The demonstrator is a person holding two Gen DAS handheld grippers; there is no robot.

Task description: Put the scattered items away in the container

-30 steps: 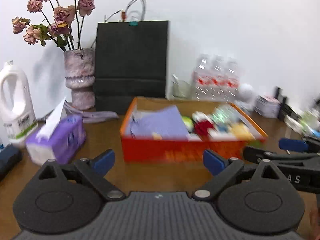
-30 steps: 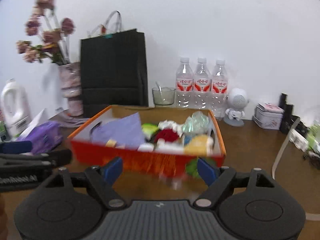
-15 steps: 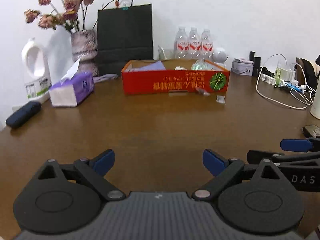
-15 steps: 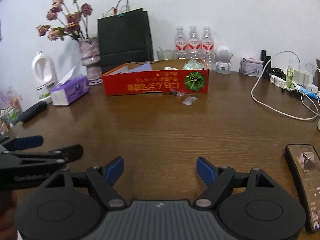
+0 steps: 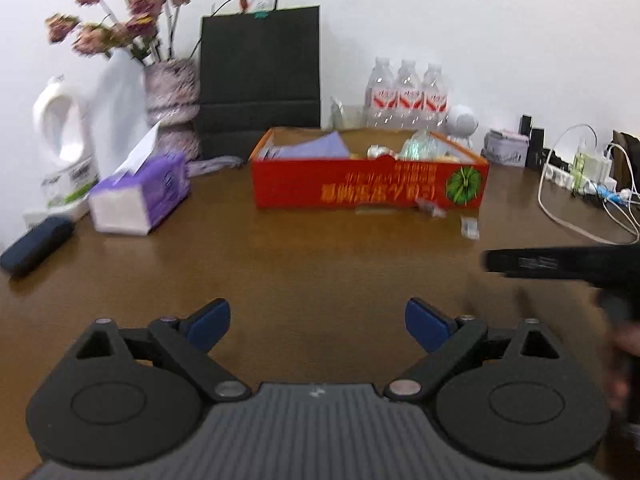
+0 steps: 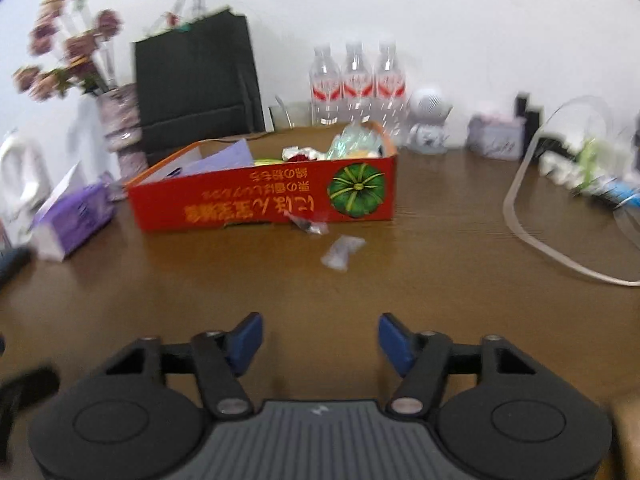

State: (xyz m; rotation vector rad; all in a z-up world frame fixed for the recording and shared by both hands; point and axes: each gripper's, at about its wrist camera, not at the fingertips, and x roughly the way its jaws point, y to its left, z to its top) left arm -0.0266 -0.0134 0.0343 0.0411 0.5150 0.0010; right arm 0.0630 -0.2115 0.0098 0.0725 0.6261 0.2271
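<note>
Left wrist view: the left gripper (image 5: 318, 322) has its blue-tipped fingers spread wide, nothing between them, above the brown wooden table (image 5: 304, 264). The red-orange cardboard box (image 5: 368, 188) sits far centre, already holding stuff. Two small clear wrappers lie just in front of its right end.

Right wrist view: right gripper (image 6: 320, 340) is spread too and empty. The crinkly clear wrapper (image 6: 342, 252) lies near the box, and a darker wrapper (image 6: 310, 225) touches its front wall.

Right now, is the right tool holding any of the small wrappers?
No, the right tool is open and empty; two wrappers lie before the red box.
</note>
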